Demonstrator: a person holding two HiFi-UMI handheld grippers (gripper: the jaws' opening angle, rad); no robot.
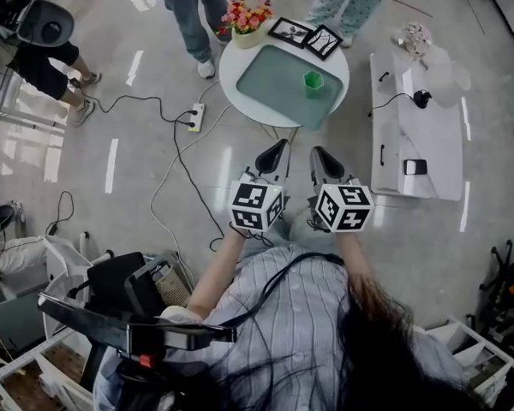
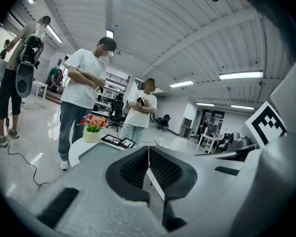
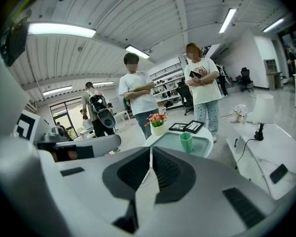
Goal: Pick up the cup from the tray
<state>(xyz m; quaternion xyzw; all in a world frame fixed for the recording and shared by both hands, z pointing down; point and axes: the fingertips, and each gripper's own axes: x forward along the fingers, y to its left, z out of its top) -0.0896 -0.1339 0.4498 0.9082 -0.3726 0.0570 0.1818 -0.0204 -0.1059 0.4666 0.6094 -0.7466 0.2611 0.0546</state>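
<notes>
A small green cup (image 1: 313, 80) stands upright on a teal tray (image 1: 274, 88) on a round white table (image 1: 233, 75), well ahead of both grippers. My left gripper (image 1: 278, 147) and right gripper (image 1: 319, 153) are side by side above the floor, short of the table and pointing toward it. Both are shut with nothing between their pads. In the right gripper view the cup (image 3: 186, 142) sits on the tray (image 3: 170, 143) just beyond and right of the jaw tips (image 3: 151, 150). The left gripper view shows the tray's edge (image 2: 94, 149) past its closed jaws (image 2: 148, 150); the cup is hidden there.
A flower pot (image 1: 248, 19) and two picture frames (image 1: 306, 36) sit at the table's far edge. Two people (image 1: 194, 14) stand just behind it. A white bench (image 1: 415, 131) with a phone (image 1: 415, 167) lies to the right. A power strip (image 1: 195, 116) and cables cross the floor at left.
</notes>
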